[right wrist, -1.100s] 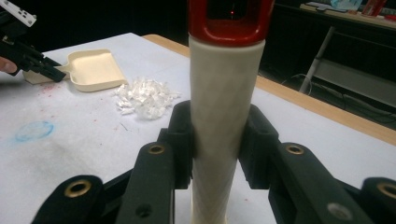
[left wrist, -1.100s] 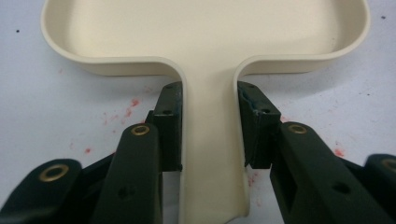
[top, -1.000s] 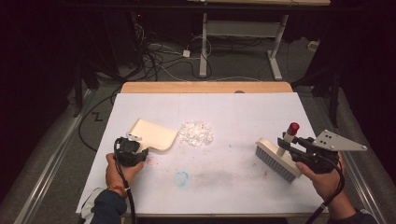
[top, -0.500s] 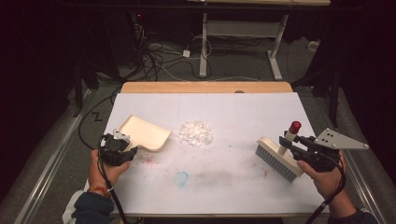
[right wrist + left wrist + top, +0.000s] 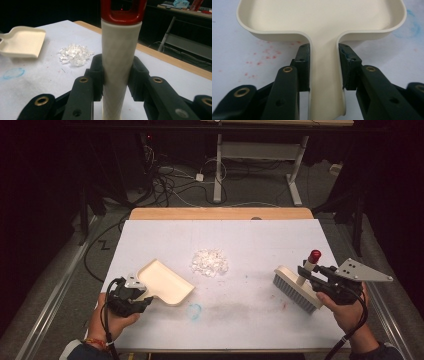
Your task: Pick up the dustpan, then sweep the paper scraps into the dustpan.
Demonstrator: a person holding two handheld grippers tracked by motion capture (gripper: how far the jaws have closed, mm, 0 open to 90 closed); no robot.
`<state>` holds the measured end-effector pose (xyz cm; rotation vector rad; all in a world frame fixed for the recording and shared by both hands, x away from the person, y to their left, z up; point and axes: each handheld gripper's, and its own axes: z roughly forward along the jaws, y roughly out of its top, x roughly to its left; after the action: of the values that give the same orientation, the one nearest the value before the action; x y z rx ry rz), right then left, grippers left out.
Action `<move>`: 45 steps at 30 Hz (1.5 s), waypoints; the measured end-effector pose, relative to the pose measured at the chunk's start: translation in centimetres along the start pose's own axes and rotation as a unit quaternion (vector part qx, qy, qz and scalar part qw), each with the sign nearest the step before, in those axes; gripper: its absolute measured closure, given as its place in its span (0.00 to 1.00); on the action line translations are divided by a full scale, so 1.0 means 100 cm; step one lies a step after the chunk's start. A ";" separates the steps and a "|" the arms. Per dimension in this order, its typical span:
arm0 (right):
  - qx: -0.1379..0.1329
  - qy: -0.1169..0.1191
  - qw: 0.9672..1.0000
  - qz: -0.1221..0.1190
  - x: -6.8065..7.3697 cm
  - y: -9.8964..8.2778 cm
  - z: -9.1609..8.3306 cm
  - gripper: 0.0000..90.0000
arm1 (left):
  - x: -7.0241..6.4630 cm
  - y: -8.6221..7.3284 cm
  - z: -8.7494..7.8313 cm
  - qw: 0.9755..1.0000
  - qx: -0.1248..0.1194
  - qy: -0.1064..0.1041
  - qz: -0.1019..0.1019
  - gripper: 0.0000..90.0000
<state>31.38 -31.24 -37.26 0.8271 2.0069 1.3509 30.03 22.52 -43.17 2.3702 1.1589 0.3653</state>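
Observation:
A cream dustpan [image 5: 165, 282] is at the near left of the white table, and my left gripper [image 5: 144, 296] is shut on its handle. In the left gripper view the jaws pinch the flat handle [image 5: 324, 75] from both sides, with the pan [image 5: 322, 17] ahead over the sheet. At the near right my right gripper [image 5: 311, 272] is shut on the white handle of a brush [image 5: 295, 290]; the handle's red tip [image 5: 314, 256] points up. The brush handle [image 5: 121, 50] stands upright between the right jaws. A small pile of white scraps [image 5: 210, 262] lies mid-table between pan and brush.
The white sheet [image 5: 260, 240] covers the table up to a wooden strip at the far edge [image 5: 220, 213]. A faint blue ring stain [image 5: 194, 310] and red speckles mark the near part. Cables and a desk frame are on the floor beyond.
My left gripper has carried the dustpan first left, then toward the near edge, farther from the scrap pile. The right gripper and brush have stayed put.

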 end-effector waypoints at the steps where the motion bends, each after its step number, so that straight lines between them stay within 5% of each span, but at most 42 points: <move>1: 0.002 0.001 1.000 0.001 0.000 0.000 0.000 0.78 | 0.000 0.000 0.000 1.000 0.000 0.000 0.000 0.71; 6: 0.004 0.000 1.000 0.001 0.000 0.000 0.001 0.78 | -0.010 0.002 0.009 0.999 0.021 -0.021 0.026 0.71; 14: -0.007 -0.007 1.000 -0.001 0.001 0.000 0.000 0.78 | -0.014 0.005 0.014 0.999 0.022 -0.036 0.031 0.71; 34: -0.014 0.000 1.000 -0.002 0.001 -0.002 0.009 0.78 | -0.015 0.007 0.029 0.998 0.039 -0.034 0.033 0.71; 38: -0.023 0.002 1.000 0.003 -0.004 0.005 0.024 0.78 | -0.015 0.009 0.029 0.998 0.037 -0.035 0.029 0.71; 45: -0.019 -0.006 1.000 -0.023 -0.005 0.022 0.060 0.78 | -0.013 0.014 0.032 0.998 0.037 -0.036 0.031 0.71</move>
<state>36.58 -27.43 -37.04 0.7649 1.9723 1.3507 31.57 19.82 -45.18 2.4665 1.0861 0.2597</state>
